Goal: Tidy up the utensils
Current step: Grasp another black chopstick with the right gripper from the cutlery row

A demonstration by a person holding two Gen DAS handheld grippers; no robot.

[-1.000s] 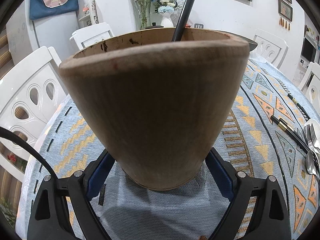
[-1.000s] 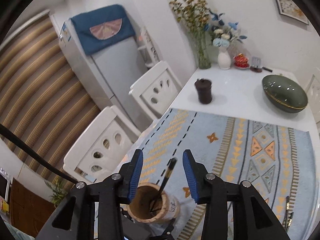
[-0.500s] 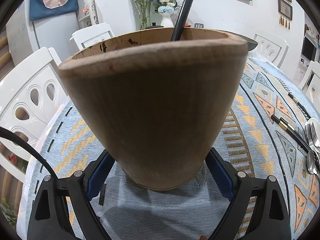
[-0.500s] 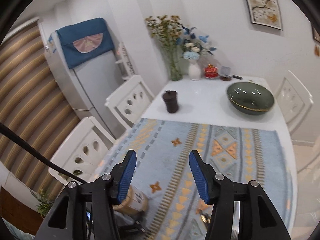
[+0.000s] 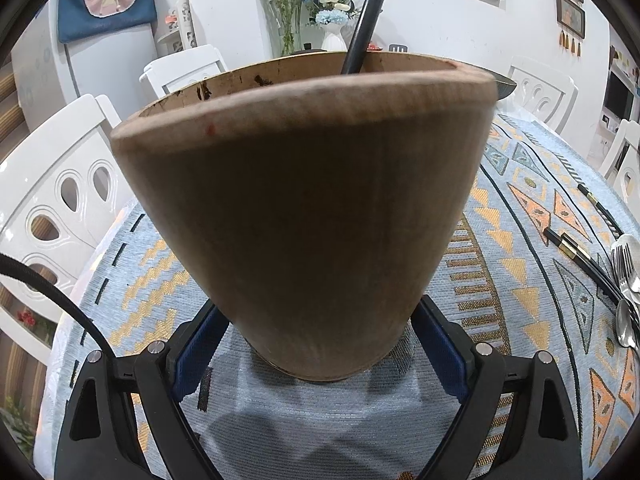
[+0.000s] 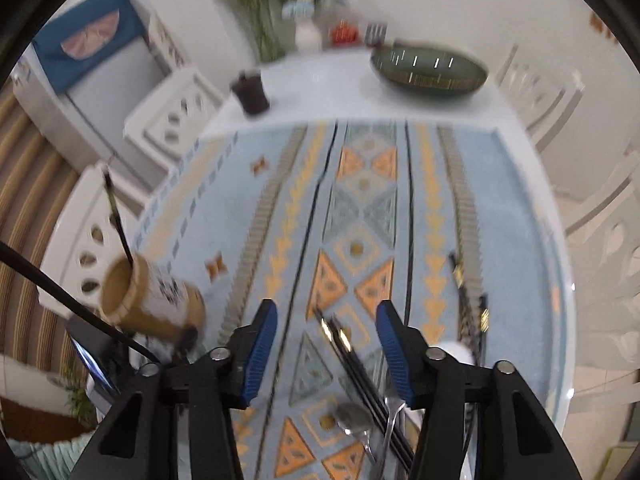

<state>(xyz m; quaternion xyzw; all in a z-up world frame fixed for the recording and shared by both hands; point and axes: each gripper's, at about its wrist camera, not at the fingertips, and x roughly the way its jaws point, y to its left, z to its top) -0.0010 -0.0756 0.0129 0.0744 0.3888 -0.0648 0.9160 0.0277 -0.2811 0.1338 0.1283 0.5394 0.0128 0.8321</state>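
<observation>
I see the table [image 6: 352,92], big and white, with a soft woven cloth [image 6: 360,208] on it, blue with orange triangles.

My left hand-held gripper [image 5: 320,344] hugs the wooden cup [image 5: 304,208] near its bottom, one blue pad on each side. The cup is round, wide at the top, and its wood looks rough and dull. It leans a little. One black chopstick [image 5: 366,24] stands inside it already, thin and smooth, leaning on the far rim.

My right hand-held gripper [image 6: 326,344] is spread wide and holds nothing. It hangs over the cloth. This picture is blurry.

The thing I think I want next is the pair of black chopsticks [image 6: 356,356]. They lie flat on the cloth, right between my right fingers and a bit below them. Their long way runs from the far left toward me on the right, slanted across the gap. So the right hand is the near one, and I would turn it a little to pinch across them.

Beside them lie a shiny spoon [image 6: 354,418] and a shiny fork [image 6: 390,416]. More chopsticks [image 6: 468,300] lie off to the right.
</observation>
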